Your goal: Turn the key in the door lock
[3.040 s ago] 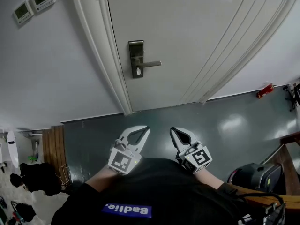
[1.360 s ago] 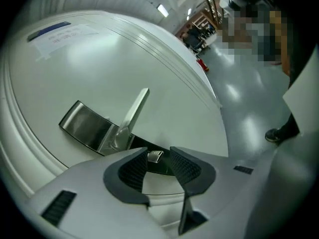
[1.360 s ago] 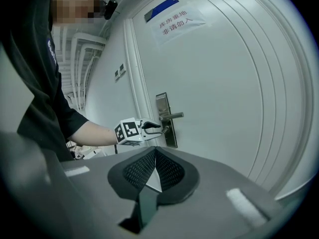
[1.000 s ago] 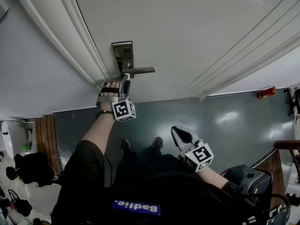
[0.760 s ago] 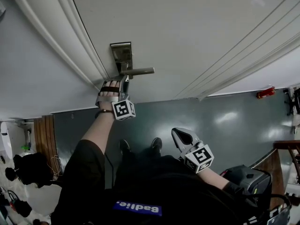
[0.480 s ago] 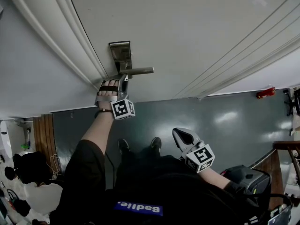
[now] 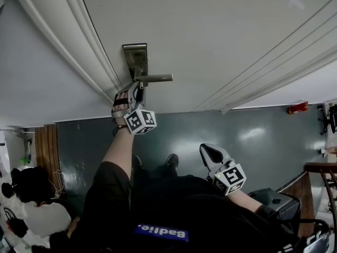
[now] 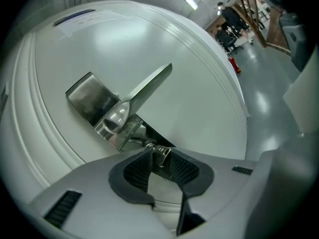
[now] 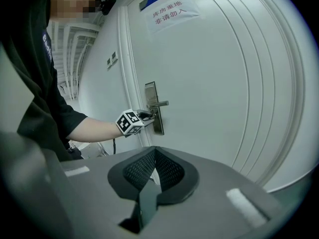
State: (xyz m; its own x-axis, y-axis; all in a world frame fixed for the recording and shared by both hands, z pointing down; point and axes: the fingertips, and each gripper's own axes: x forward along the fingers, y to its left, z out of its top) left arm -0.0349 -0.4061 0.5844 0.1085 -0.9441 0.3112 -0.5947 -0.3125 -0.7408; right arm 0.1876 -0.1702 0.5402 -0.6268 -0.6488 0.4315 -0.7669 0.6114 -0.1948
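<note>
One white panelled door [image 7: 210, 30] fills most of the head view, set in one white moulded frame [image 7: 79, 41] above a grey-green floor [image 7: 253, 136]. There are two grippers, each carrying one cube with black-and-white square markers. The left gripper [image 7: 134, 91] reaches out to the door at arm's length, and the right gripper [image 7: 213, 153] hangs low beside the person's waist, well apart from the door, with its jaws pressed together on nothing. One paper notice [image 9: 169, 9] is stuck high on the door; it carries a blue strip and two lines of red Chinese characters that appear to read 库房重地 and 非请勿入. One steel lock plate [image 7: 136, 57] sits near the door's edge with one lever handle [image 7: 155, 78] standing level. Two small panels [image 9: 112, 59] are mounted on the wall beside the frame. One key [image 8: 160, 153] sticks out of the plate just beneath the lever, and the left gripper's ribbed pads pinch its head.
</note>
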